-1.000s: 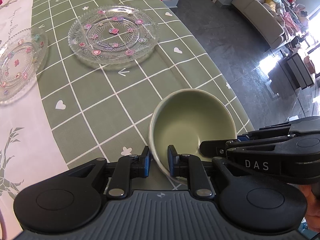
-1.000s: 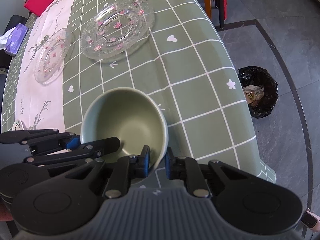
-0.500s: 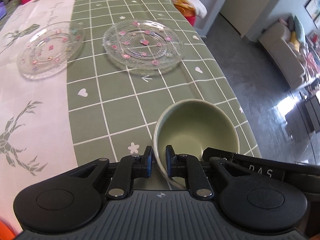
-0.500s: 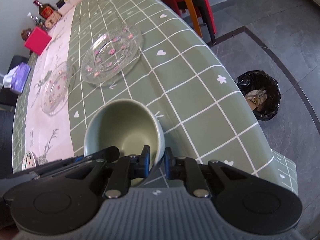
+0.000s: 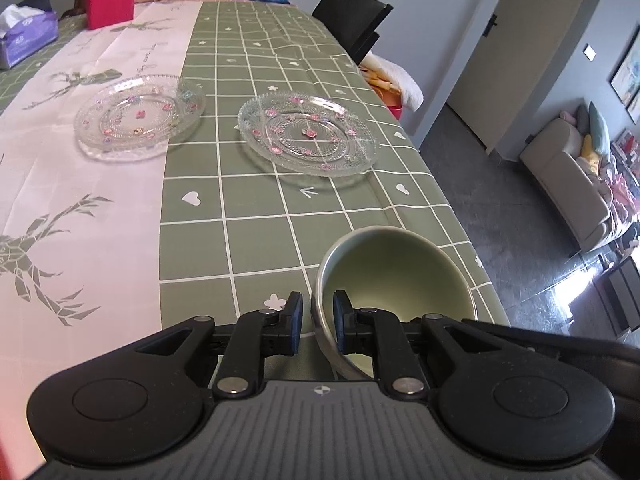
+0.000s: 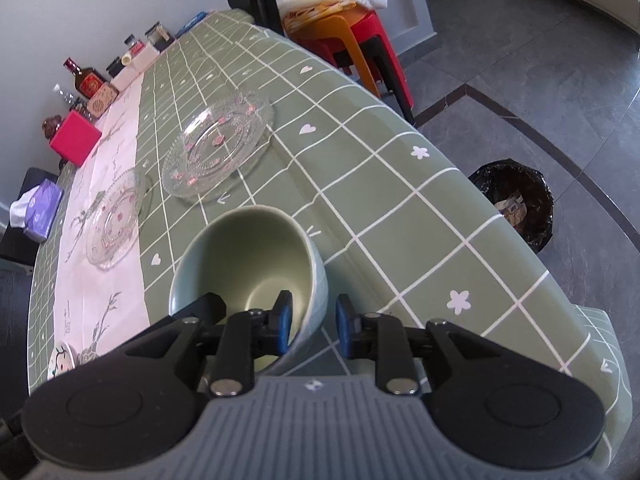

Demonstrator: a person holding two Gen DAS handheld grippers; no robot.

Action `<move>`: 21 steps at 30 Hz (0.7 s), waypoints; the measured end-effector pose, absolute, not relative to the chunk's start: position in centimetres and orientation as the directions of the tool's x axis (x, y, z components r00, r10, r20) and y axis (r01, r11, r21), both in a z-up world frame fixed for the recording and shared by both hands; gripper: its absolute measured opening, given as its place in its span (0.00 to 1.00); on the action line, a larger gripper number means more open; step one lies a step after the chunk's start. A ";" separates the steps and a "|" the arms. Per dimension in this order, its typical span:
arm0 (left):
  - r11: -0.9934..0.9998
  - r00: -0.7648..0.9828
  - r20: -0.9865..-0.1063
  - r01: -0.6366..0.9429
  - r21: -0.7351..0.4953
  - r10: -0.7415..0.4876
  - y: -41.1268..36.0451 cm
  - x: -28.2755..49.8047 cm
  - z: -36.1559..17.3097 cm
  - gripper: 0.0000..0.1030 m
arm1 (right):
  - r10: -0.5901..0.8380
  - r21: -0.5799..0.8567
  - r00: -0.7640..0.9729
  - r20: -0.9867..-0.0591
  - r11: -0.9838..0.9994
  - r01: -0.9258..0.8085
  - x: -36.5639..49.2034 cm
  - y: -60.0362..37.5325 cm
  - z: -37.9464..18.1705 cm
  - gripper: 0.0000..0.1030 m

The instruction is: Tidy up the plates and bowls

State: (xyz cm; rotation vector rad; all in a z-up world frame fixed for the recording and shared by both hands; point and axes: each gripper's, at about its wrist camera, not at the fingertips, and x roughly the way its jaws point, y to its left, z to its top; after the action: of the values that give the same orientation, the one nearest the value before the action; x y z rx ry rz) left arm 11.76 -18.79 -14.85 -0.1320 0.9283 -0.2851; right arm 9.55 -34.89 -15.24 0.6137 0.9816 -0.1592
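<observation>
A green bowl [image 5: 400, 276] sits on the checked tablecloth near the table's right edge. My left gripper [image 5: 318, 316] is shut on its near-left rim, one pad inside and one outside. My right gripper [image 6: 312, 318] straddles the bowl's [image 6: 248, 256] right rim. Its jaws are opening, and a slit of cloth shows between the outer pad and the bowl wall. A left gripper finger [image 6: 204, 306] reaches in over the opposite rim. Two clear glass plates with pink flowers lie further along the table, one on the green cloth [image 5: 308, 134] and one on the white strip [image 5: 138, 114].
The table edge runs close to the right of the bowl, with a black bin [image 6: 516, 204] on the floor below it. Stacked red and orange stools [image 6: 360, 40] and a black chair [image 5: 352, 16] stand beside the table. A tissue box [image 5: 24, 36], a red box [image 5: 110, 2] and several jars line the far end.
Both grippers have turned, so more of the far table shows. The bowl stays beside the same flower mark. The right jaws have widened off the rim; the left jaws still pinch it.
</observation>
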 end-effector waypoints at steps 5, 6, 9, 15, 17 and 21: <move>0.955 0.575 -0.764 0.200 -0.218 -0.294 -19.0 11.4 -14.8 0.13 | 0.142 0.430 0.580 -0.802 0.811 0.397 9.4 -34.7 -15.3 0.15; 0.955 0.573 -0.765 0.203 -0.215 -0.294 -19.0 11.3 -14.8 0.13 | 0.141 0.430 0.580 -0.802 0.811 0.397 9.4 -34.7 -15.2 0.14; 0.957 0.569 -0.770 0.205 -0.207 -0.289 -19.0 11.3 -14.7 0.12 | 0.137 0.424 0.575 -0.806 0.812 0.400 9.3 -34.6 -15.1 0.13; 0.962 0.549 -0.791 0.187 -0.197 -0.269 -18.5 11.2 -14.3 0.11 | 0.151 0.422 0.555 -0.818 0.814 0.400 9.3 -34.3 -14.9 0.12; 0.964 0.540 -0.800 0.184 -0.192 -0.263 -18.2 11.2 -13.9 0.11 | 0.157 0.418 0.548 -0.821 0.819 0.393 9.3 -33.9 -14.6 0.12; 0.965 0.505 -0.823 0.166 -0.205 -0.261 -17.0 11.5 -12.8 0.11 | 0.173 0.405 0.529 -0.831 0.841 0.360 9.6 -33.0 -13.6 0.12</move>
State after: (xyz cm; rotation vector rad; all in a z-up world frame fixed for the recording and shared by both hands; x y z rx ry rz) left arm 11.53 -17.05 -12.83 -0.1037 1.0094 -0.2582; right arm 9.59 -33.03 -13.62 0.5871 1.0232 -0.1196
